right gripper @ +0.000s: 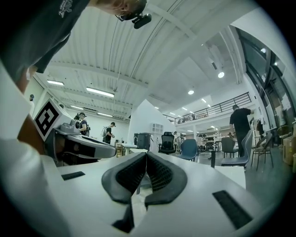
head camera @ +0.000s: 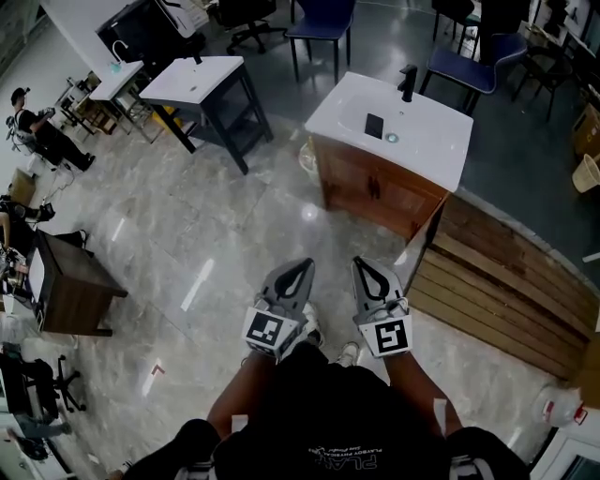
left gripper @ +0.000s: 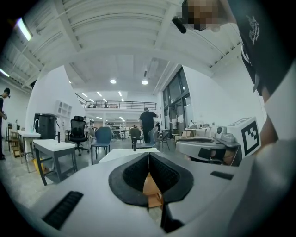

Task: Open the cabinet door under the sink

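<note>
The sink cabinet [head camera: 375,187] is brown wood with shut doors, under a white basin top [head camera: 412,127] that carries a black faucet [head camera: 408,82]. It stands on the floor some way ahead of me. My left gripper [head camera: 302,266] and right gripper [head camera: 362,263] are held side by side in front of my body, pointing toward the cabinet and well short of it. In the left gripper view the left gripper [left gripper: 149,156] has its jaws together, with a strip of the wooden cabinet [left gripper: 151,190] showing beyond them. The right gripper [right gripper: 146,156] is also shut with nothing between its pads.
A second white-topped stand [head camera: 202,80] sits at the far left, with blue chairs [head camera: 319,23] behind. A slatted wooden platform [head camera: 506,281] lies right of the cabinet. A dark wooden unit [head camera: 70,286] stands at the left. A seated person [head camera: 42,127] is at the far left.
</note>
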{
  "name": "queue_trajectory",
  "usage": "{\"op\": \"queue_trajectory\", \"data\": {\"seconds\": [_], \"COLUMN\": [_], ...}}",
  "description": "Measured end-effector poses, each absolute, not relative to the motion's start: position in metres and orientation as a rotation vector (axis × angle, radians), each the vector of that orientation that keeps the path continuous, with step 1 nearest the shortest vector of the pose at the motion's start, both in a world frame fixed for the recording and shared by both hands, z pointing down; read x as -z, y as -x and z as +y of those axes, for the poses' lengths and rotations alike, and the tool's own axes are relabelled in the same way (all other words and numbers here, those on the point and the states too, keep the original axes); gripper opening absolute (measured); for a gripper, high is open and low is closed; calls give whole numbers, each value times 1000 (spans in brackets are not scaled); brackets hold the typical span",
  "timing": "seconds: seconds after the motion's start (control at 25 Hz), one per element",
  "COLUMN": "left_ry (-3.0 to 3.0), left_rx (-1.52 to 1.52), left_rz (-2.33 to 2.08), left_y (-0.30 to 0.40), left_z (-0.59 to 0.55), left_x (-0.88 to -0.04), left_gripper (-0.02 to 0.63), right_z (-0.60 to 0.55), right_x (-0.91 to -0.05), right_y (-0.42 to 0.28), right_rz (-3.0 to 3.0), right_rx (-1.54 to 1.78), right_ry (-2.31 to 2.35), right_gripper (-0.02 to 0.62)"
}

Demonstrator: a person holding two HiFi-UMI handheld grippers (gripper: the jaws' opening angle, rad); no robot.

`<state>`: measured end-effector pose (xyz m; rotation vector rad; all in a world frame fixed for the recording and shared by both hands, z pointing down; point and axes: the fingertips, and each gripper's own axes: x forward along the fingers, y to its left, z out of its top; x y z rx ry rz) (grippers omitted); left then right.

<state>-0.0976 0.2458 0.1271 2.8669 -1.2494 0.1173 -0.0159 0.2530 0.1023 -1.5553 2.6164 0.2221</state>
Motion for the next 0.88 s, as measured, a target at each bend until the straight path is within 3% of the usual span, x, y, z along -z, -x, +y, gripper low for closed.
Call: {"op": "queue_trajectory", "data": {"seconds": [0.88], "left_ry": [-2963], "left_rx": [-85], "left_rz": [-932], "left_y": [92], "left_z": [52], "left_x": [-134], "left_gripper": [23], "right_z": [77], "right_x": [-121], "right_y": [31], "right_rz": [2588], "right_rx": [-225], "right_ry": [1831], "right_gripper": [25]}}
